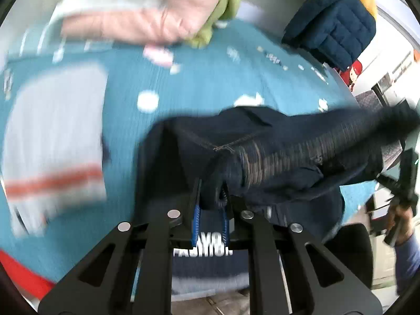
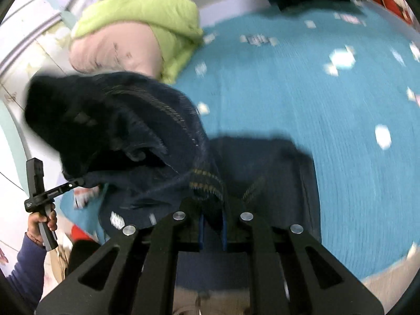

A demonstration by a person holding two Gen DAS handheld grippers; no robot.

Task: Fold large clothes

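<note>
Holding the navy garment (image 1: pixel 262 157) stretched between both tongs above the blue bedspread (image 1: pixel 197 92), I have my left tongs (image 1: pixel 211 204) clamped on one end and my right tongs (image 2: pixel 212 218) clamped on the other. Its long axis runs across, side to side, so neither hand is nearer; folded clothes (image 1: pixel 55 136) lie left.

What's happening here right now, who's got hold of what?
A person holds a gripper in each hand, and both are clamped on the same dark navy garment. The left gripper and the right gripper each pinch a bunch of its fabric, lifting it above the teal bedspread. Folded clothes, a grey striped piece and a pink and green pile, lie farther back.
</note>
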